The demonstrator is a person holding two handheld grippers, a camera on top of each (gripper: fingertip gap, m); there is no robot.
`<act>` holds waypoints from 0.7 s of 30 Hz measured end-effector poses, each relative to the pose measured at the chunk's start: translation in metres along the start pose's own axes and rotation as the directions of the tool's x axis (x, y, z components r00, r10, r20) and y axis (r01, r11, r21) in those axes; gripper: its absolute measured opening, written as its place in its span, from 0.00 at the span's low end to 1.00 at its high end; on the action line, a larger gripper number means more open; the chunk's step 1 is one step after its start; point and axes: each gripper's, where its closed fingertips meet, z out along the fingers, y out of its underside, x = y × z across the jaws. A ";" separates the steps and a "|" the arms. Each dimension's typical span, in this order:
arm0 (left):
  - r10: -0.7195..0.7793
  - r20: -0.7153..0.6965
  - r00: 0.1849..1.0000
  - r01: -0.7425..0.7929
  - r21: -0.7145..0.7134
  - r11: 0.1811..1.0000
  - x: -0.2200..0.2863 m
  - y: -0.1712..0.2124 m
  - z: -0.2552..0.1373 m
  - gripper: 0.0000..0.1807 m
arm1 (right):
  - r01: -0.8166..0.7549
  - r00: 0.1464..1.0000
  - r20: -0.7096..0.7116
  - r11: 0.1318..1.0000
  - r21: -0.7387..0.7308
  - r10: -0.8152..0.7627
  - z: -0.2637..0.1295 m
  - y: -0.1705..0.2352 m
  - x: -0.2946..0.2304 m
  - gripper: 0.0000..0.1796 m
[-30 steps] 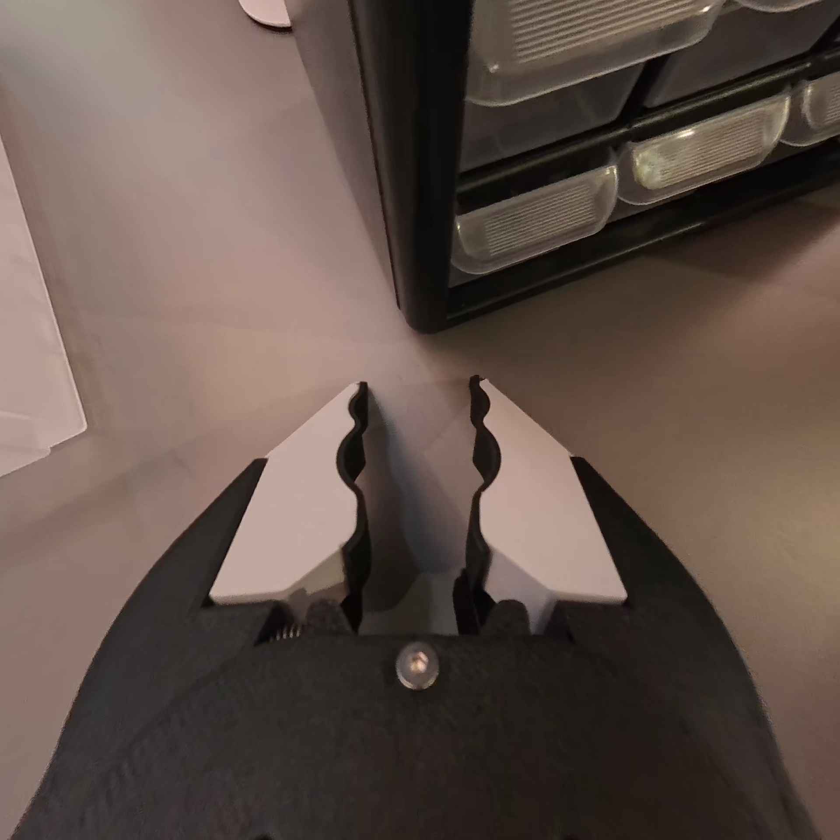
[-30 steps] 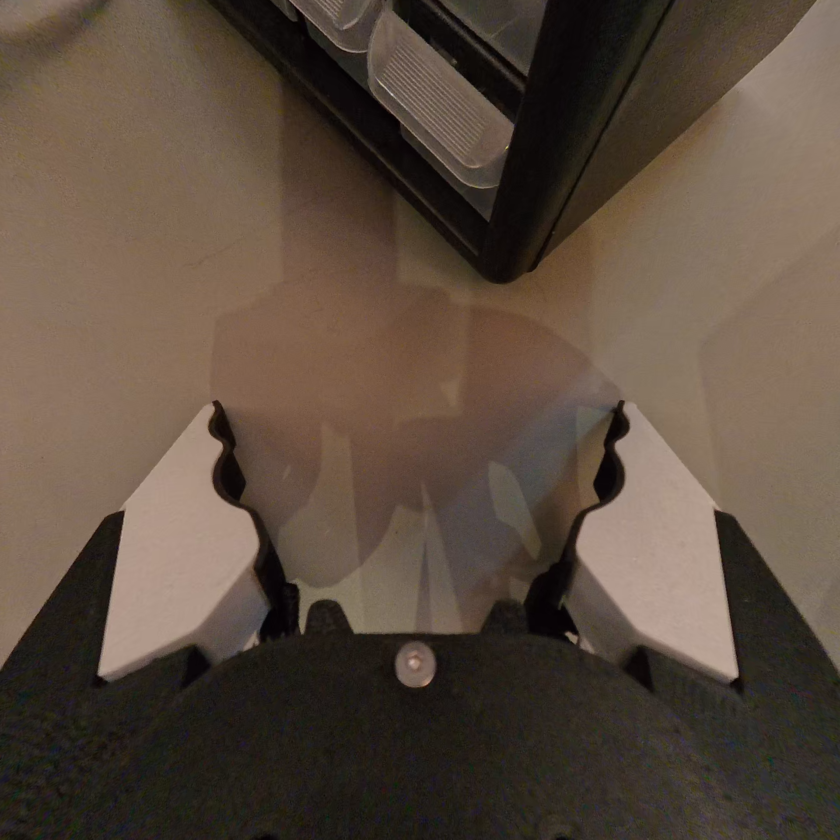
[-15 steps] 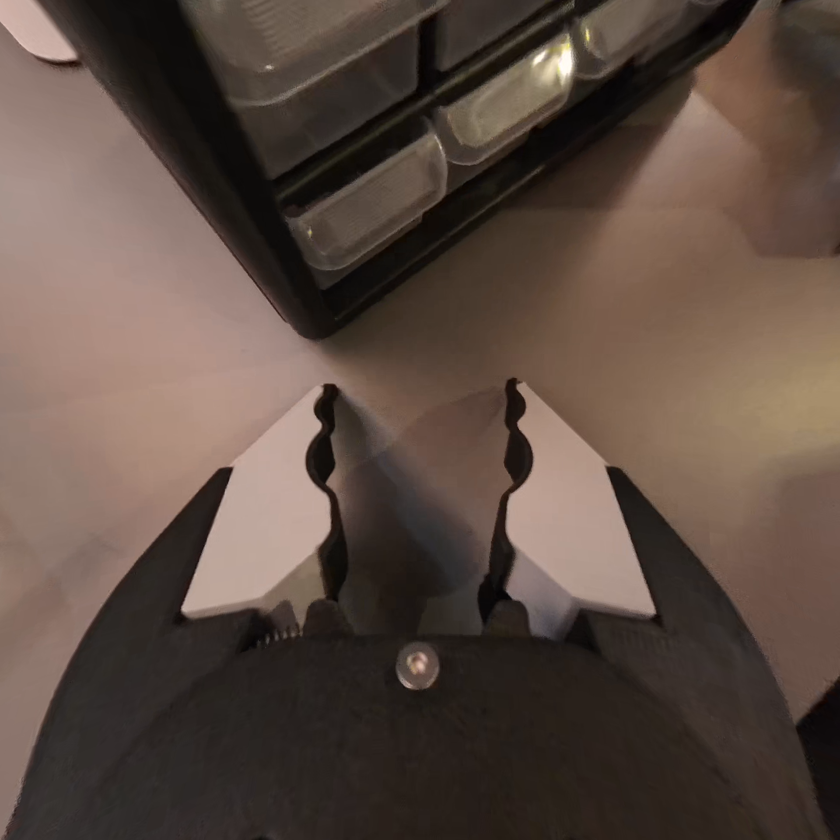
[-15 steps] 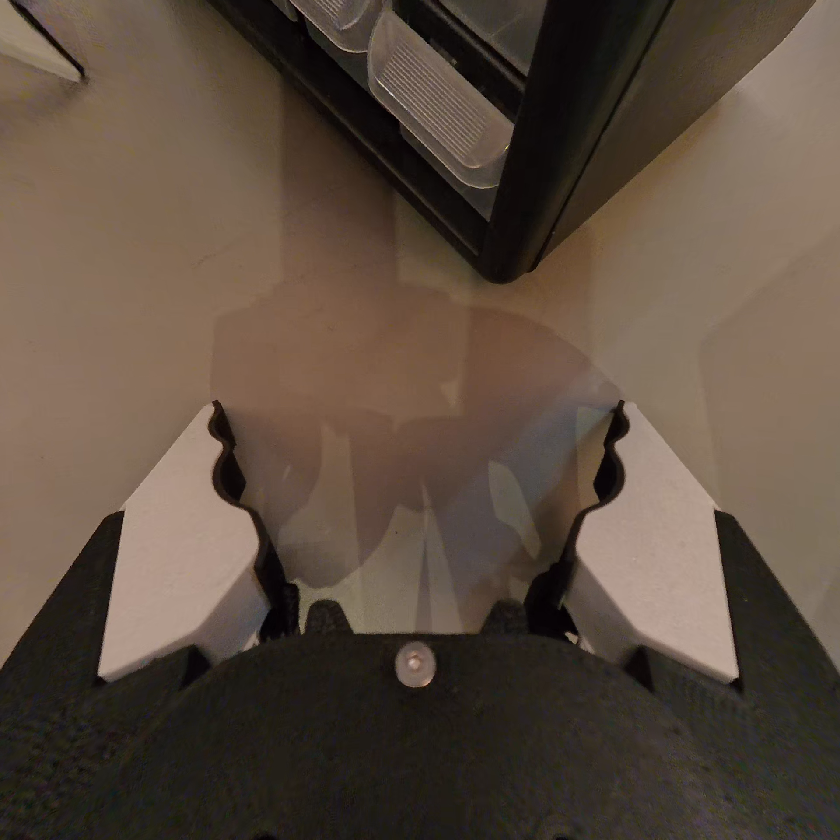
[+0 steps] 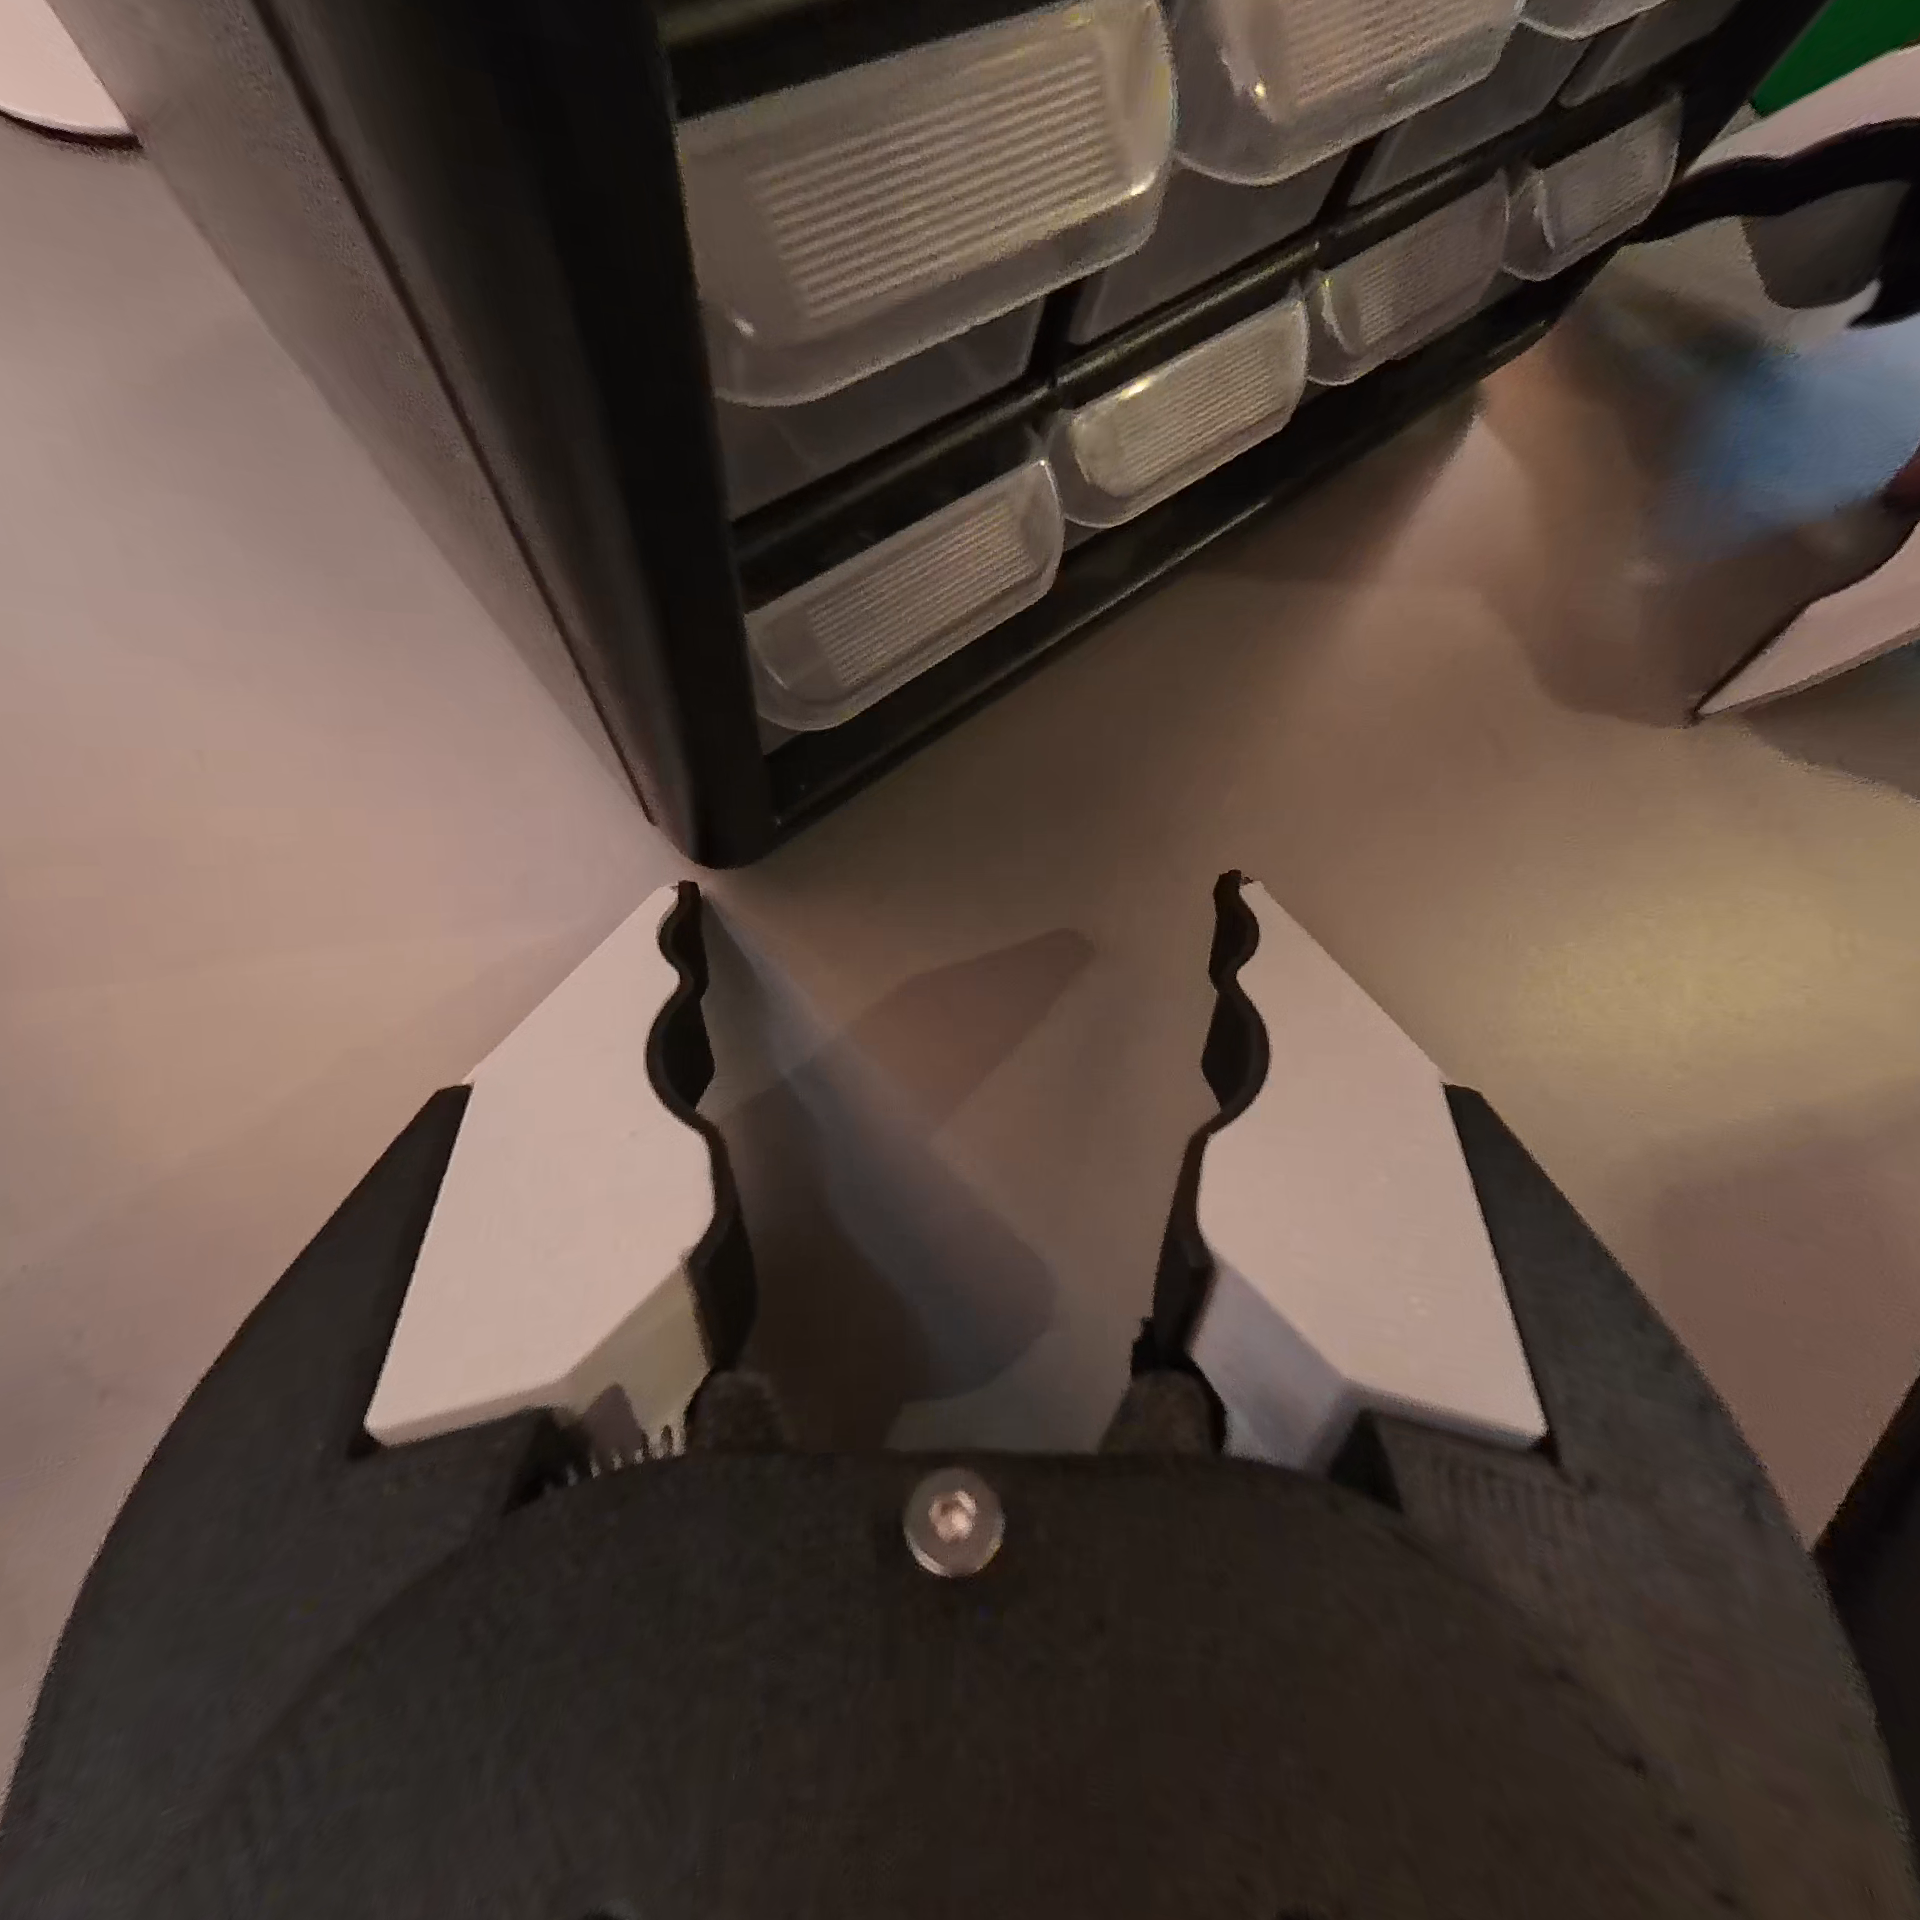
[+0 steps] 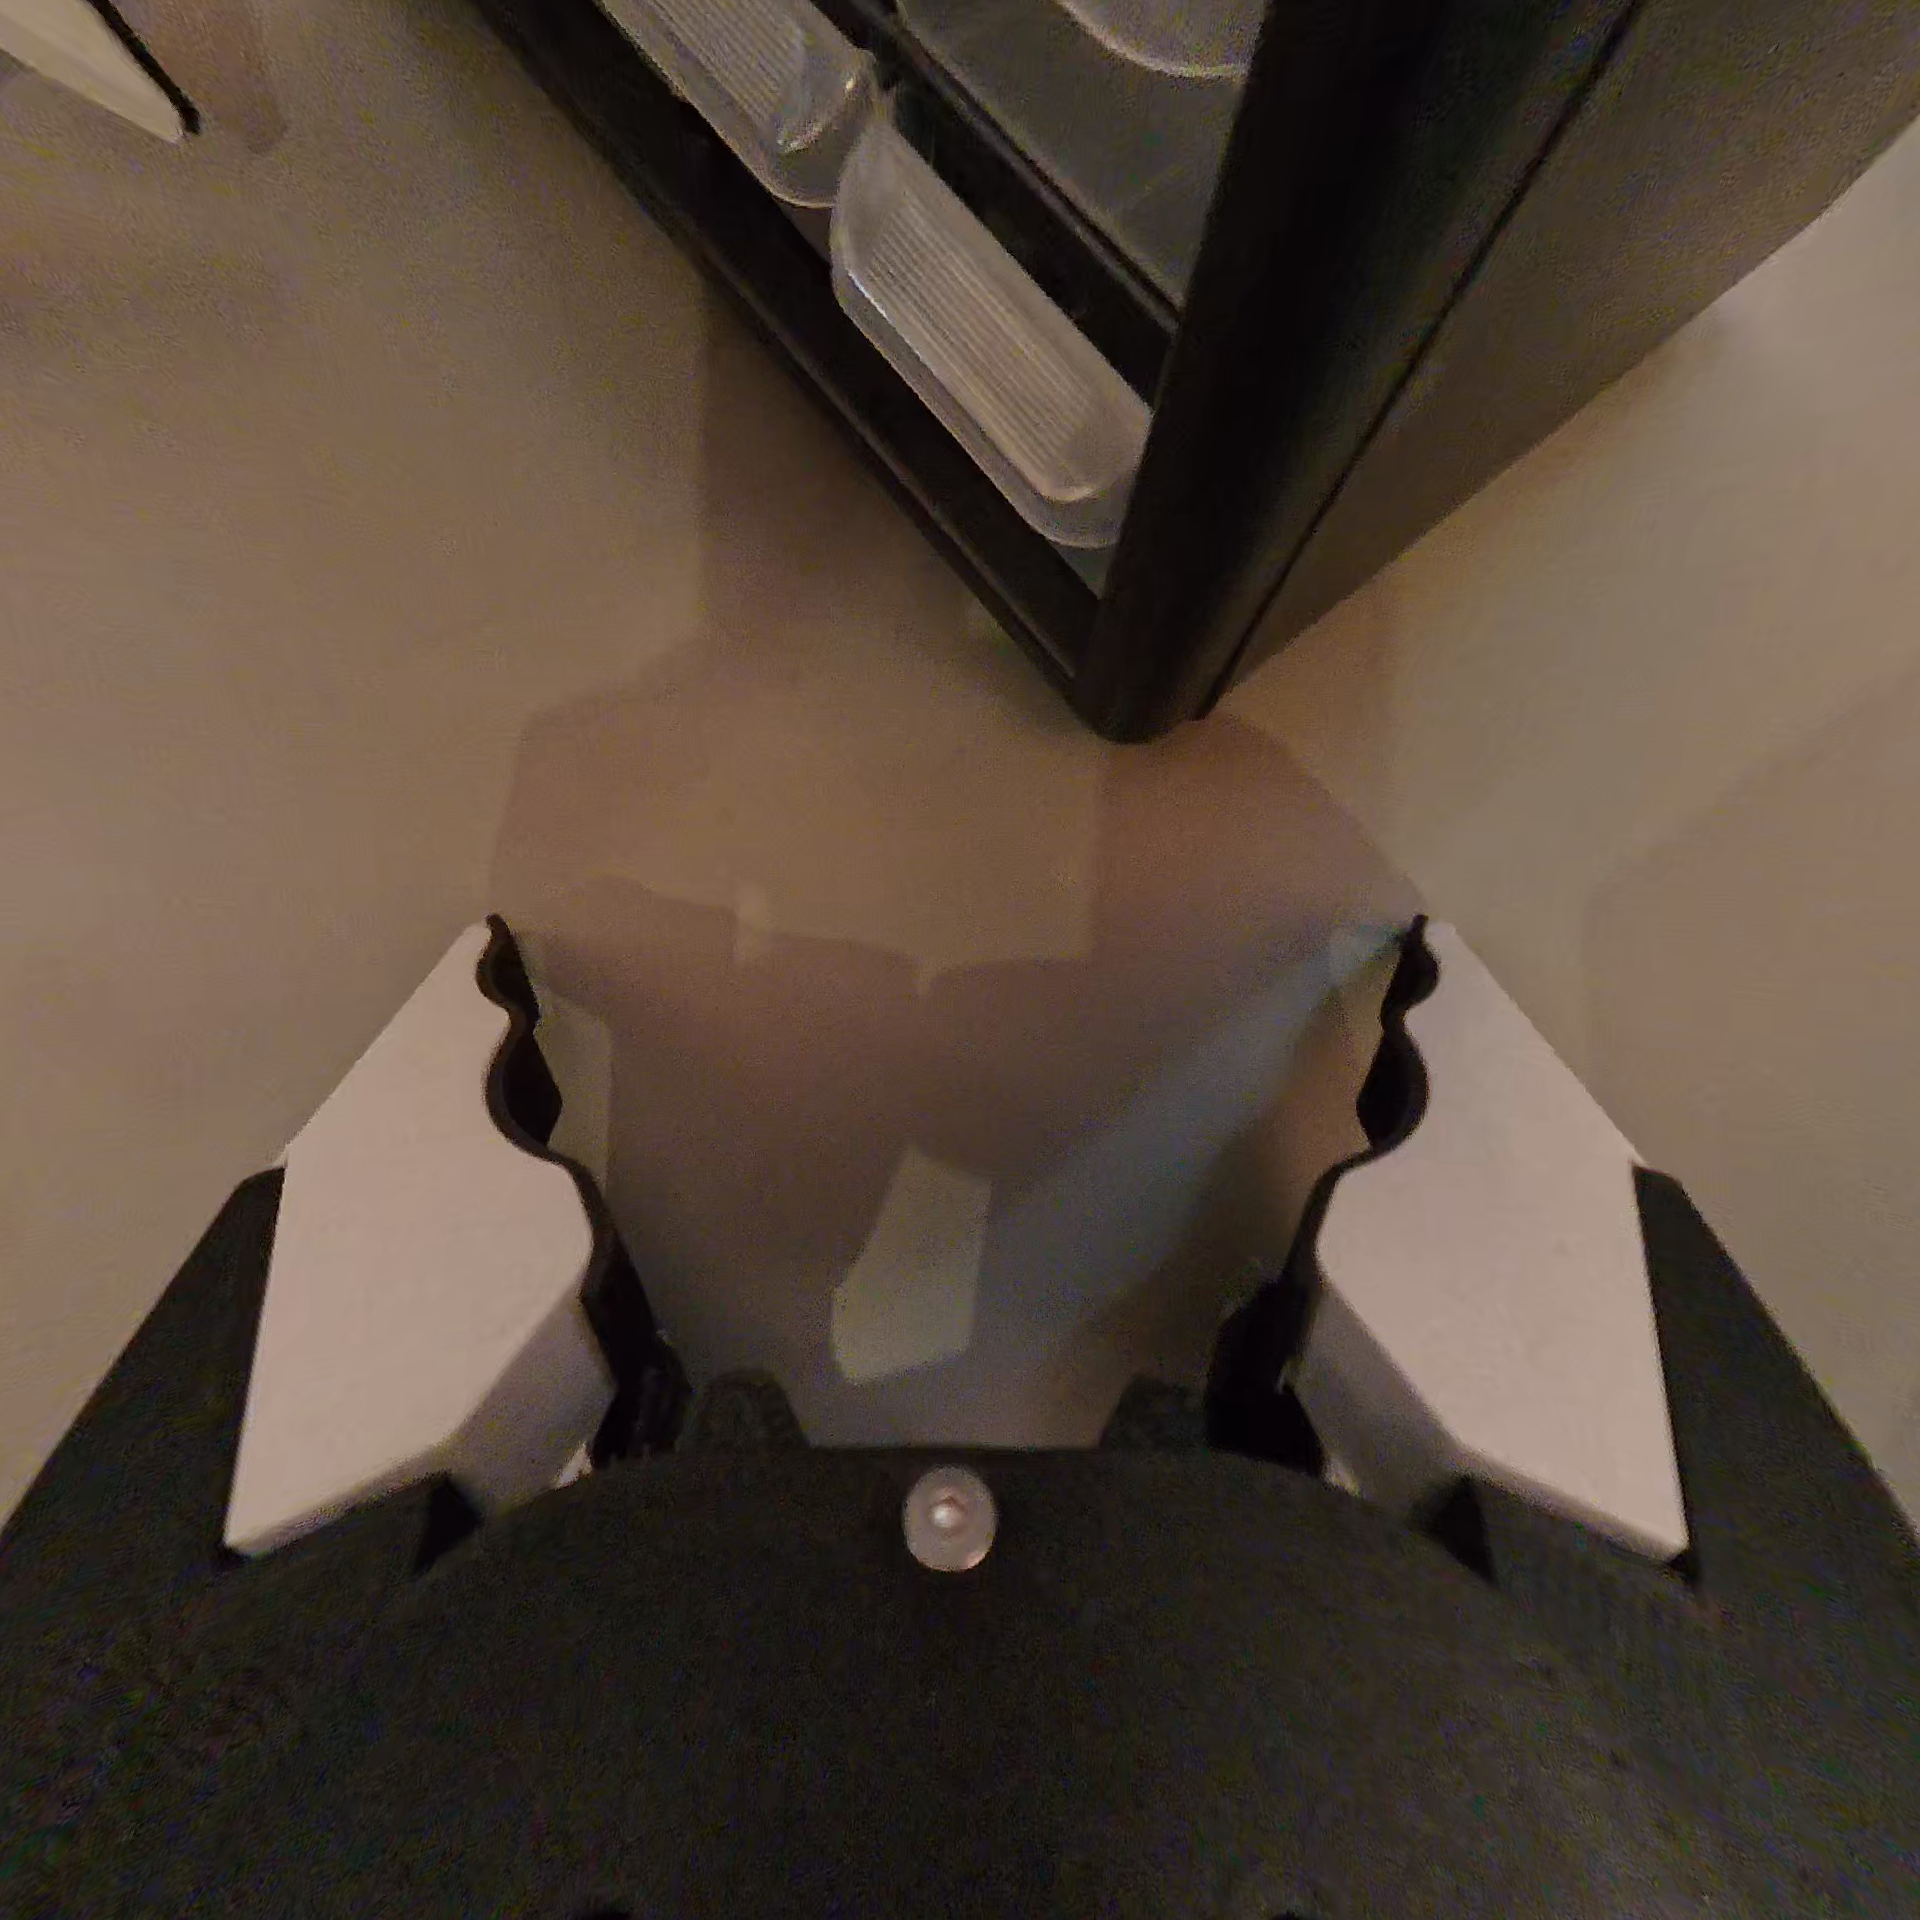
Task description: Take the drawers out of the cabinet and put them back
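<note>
A black cabinet (image 5: pixel 582 436) with several clear plastic drawers (image 5: pixel 914 613) stands on the table. My left gripper (image 5: pixel 956 888) is open and empty, just in front of the cabinet's lower left front corner. In the right wrist view the cabinet (image 6: pixel 1247 436) shows its lower right front corner with a clear drawer (image 6: pixel 987 343) in its bottom row. My right gripper (image 6: pixel 956 925) is wide open and empty, a short way in front of that corner. The right gripper also shows blurred in the left wrist view (image 5: pixel 1797 644) at the far right.
The grey table top (image 5: pixel 1351 883) extends in front of the cabinet. A white object (image 5: pixel 52 94) lies at the far left beside the cabinet. A tip of the left gripper (image 6: pixel 94 73) shows at the top left of the right wrist view.
My left gripper has opened wider and swung round toward the cabinet's front, so more drawers show. My right gripper has stayed open and edged slightly closer to the cabinet corner.
</note>
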 end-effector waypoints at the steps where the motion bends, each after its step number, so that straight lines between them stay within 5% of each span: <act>1: -0.005 -0.006 1.000 0.005 0.003 1.000 0.000 -0.001 0.000 0.53 | 0.012 1.000 0.015 1.000 0.000 -0.012 0.001 -0.001 -0.002 0.86; 4: -0.026 -0.003 1.000 0.026 0.011 1.000 -0.002 -0.002 0.000 0.51 | 0.015 0.999 0.039 1.000 0.007 -0.016 0.001 -0.003 -0.004 0.85; 5: -0.032 -0.007 0.999 0.032 0.014 0.999 -0.001 -0.003 0.001 0.51 | -0.018 1.000 0.012 1.000 0.014 0.018 -0.001 -0.004 -0.002 0.78; 7: -0.042 -0.008 0.999 0.042 0.017 0.999 -0.001 -0.003 0.001 0.50 | -0.022 1.000 0.013 1.000 -0.003 0.022 0.001 -0.004 -0.004 0.87; 9: -0.052 -0.019 0.998 0.053 0.021 0.998 0.000 -0.003 0.000 0.47 | -0.043 0.998 0.036 0.999 -0.014 0.044 0.005 -0.010 -0.006 0.87; 12: -0.091 -0.084 0.992 0.093 0.024 0.995 0.008 -0.002 -0.003 0.38 | -0.128 0.973 0.197 0.991 0.024 0.121 -0.007 -0.020 -0.024 0.81; 14: -0.099 -0.157 0.983 0.108 0.048 0.993 0.024 -0.004 -0.011 0.34 | -0.264 0.909 0.358 0.960 0.096 0.215 -0.026 -0.033 -0.041 0.63; 16: -0.057 -0.247 0.967 0.114 0.223 0.968 0.054 -0.028 -0.039 0.27 | -0.303 0.856 0.485 0.933 0.191 0.179 -0.053 -0.046 -0.066 0.52; 17: -0.016 -0.282 0.959 0.099 0.281 0.955 0.073 -0.036 -0.053 0.24 | -0.310 0.830 0.543 0.914 0.263 0.126 -0.073 -0.056 -0.082 0.50; 21: 0.099 -0.444 0.891 0.084 0.375 0.923 0.145 -0.058 -0.081 0.18 | -0.389 0.572 0.765 0.724 0.570 -0.295 -0.194 -0.105 -0.165 0.04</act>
